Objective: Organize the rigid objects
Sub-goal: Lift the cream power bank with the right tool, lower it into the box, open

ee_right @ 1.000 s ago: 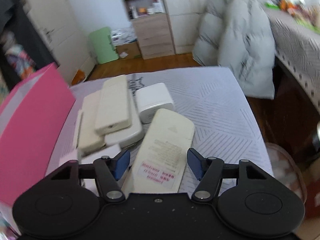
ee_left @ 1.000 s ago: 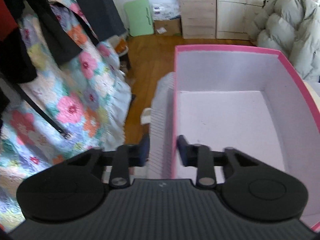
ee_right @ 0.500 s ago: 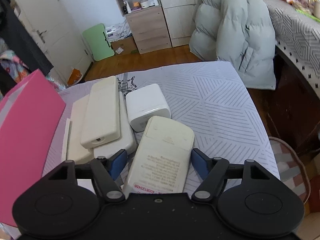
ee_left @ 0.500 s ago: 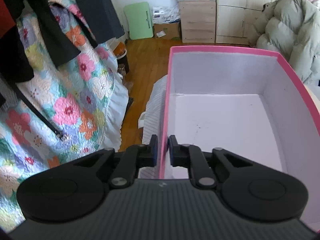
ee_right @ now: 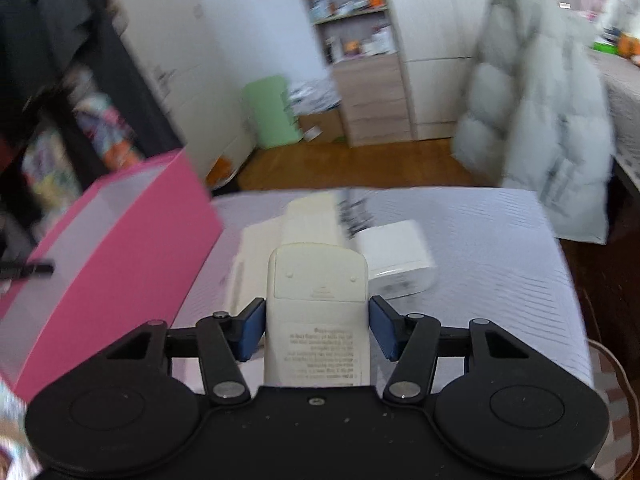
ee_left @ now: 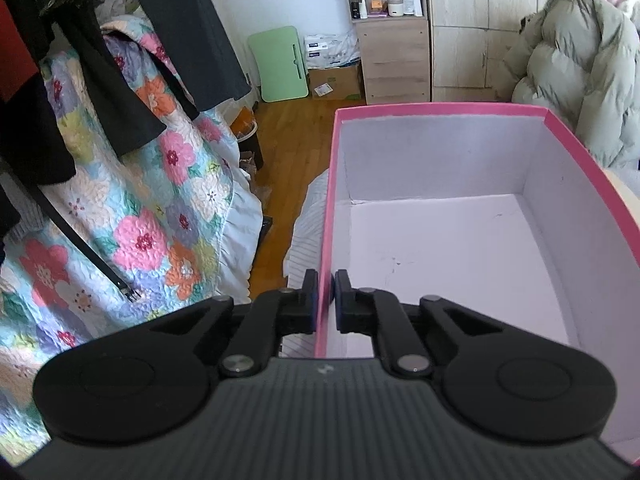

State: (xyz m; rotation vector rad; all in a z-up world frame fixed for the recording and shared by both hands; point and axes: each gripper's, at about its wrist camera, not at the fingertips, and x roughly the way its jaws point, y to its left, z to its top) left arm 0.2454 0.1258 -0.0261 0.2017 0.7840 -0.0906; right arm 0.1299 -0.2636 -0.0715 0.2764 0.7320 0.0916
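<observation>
The left gripper [ee_left: 325, 298] is clamped on the near left wall of the pink box [ee_left: 552, 117], one pad outside and one inside, pressed tight against the thin cardboard. The box is open at the top, pale inside, and I see nothing lying in it. It sits on a table under a striped cloth [ee_right: 500, 240], and from the right-hand camera its pink outer side [ee_right: 120, 248] stands off to the left of the other things. The right gripper [ee_right: 317, 330] has a cream remote control [ee_right: 318, 300] lying lengthwise between its blue pads [ee_right: 251, 330], back side up with a printed label facing the camera; its jaws have just been closing in on it, and the pads now sit at both long edges, though the picture is blurred and a sliver of gap shows at the right side, so I cannot tell for sure that they press on it. Its far end pokes out past the fingertips. Just beyond it lies a white block-shaped charger [ee_right: 394, 258] on the cloth, and beside that, to the left, a stack of flat cream devices [ee_right: 312, 220], smeared by blur. Around the table I can see a flowered quilt [ee_left: 152, 216] with dark clothes hanging above it, a wooden floor, a green folding board [ee_left: 280, 64] leaning by the wall, a set of drawers under shelves [ee_left: 396, 56], and a pale puffy coat [ee_left: 576, 76].
</observation>
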